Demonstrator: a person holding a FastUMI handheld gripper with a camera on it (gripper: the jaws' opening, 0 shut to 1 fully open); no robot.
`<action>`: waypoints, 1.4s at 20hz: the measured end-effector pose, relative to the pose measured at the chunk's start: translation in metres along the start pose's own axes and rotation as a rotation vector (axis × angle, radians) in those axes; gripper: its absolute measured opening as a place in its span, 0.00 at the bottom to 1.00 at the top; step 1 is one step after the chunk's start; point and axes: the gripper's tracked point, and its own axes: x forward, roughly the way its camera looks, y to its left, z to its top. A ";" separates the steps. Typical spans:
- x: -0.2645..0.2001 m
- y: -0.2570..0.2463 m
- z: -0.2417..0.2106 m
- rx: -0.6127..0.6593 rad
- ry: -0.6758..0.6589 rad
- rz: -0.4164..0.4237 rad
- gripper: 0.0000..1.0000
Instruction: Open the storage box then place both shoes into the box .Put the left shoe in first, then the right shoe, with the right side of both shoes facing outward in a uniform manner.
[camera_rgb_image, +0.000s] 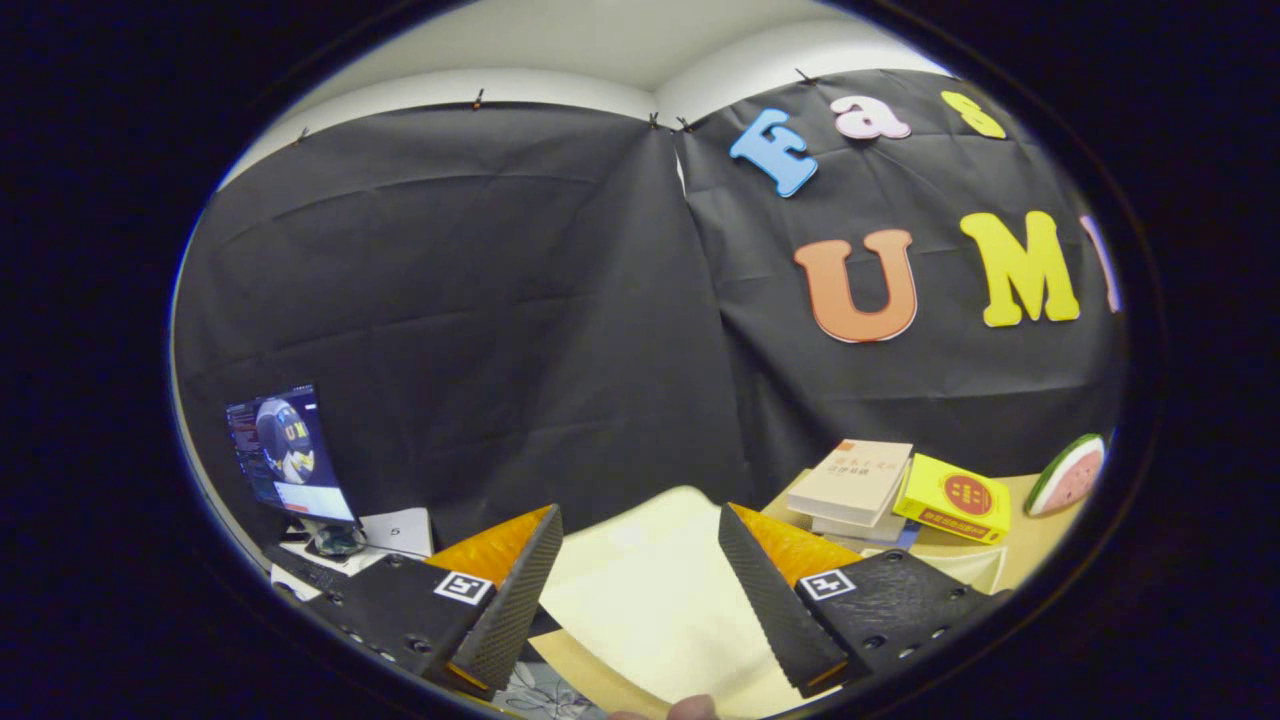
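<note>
Tongs (640, 570) stand spread wide with nothing between the two fingers, raised and looking toward the booth wall. Just ahead of them and partly between the fingers lies a pale cream flat panel (650, 590), which is likely the lid or top of the storage box, though too little of it is in sight to be sure; its long axis seems to run from near the tongs away toward the wall, slightly slanted. No shoe can be made out. If it is the lid, it should be light and fairly stiff, perhaps smooth enough to slip, so a hold on its near edge looks the safest. A fingertip (690, 708) peeks in at the near edge of the panel. Beyond the right finger, on the tan wooden worktop (1030, 540), sit a stack of beige books (855, 485), a yellow box-like book (955, 497) and a watermelon-slice toy (1068, 474). Beyond the left finger stands a lit monitor (288, 455).
</note>
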 end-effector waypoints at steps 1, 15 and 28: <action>-0.003 -0.001 0.001 0.003 -0.005 -0.005 0.96; -0.151 -0.170 0.022 -0.059 -0.185 -0.332 0.95; -0.346 -0.395 -0.064 -0.042 -0.088 -0.776 0.95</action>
